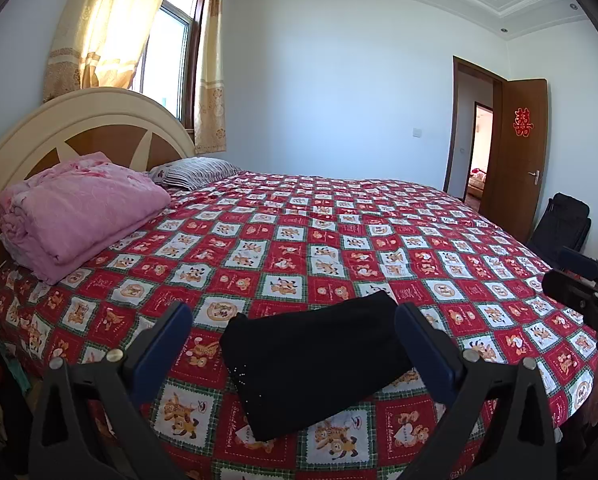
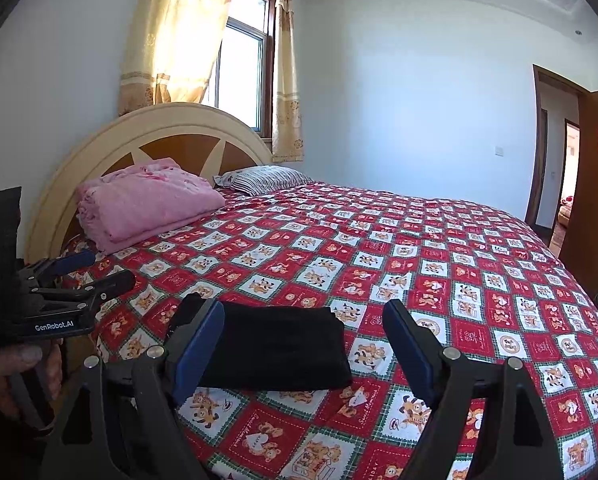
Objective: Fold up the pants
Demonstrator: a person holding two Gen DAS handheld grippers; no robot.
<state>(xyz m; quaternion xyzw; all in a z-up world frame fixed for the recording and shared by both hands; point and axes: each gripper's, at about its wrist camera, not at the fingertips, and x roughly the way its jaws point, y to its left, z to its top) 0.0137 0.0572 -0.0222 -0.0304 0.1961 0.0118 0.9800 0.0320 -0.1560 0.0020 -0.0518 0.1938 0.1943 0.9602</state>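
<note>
1. Bed (image 1: 339,240), red/white checked cover, fills mid frame in both views. Pants sit near its front edge, lower centre; a careless nudge or drag toward the camera could prob. slide them off.
2. Pink blanket (image 1: 79,212) folded at mid left by the headboard, striped pillow (image 1: 195,172) behind it. Well apart from the work, no real snag risk.
3. Pants (image 1: 315,364), black, already a compact folded rectangle lying flat; task looks about done. Risk: one more grab lifts only the top layer and the fold opens.
4. Left gripper (image 1: 295,344): jaws wide open, holding nothing, one each side of the pants w/o touching.
5. Right gripper (image 2: 303,356): jaws open too, empty; left finger (image 2: 197,344) overlaps the pants' edge in frame, contact unclear, so pulling back could catch cloth.
</note>
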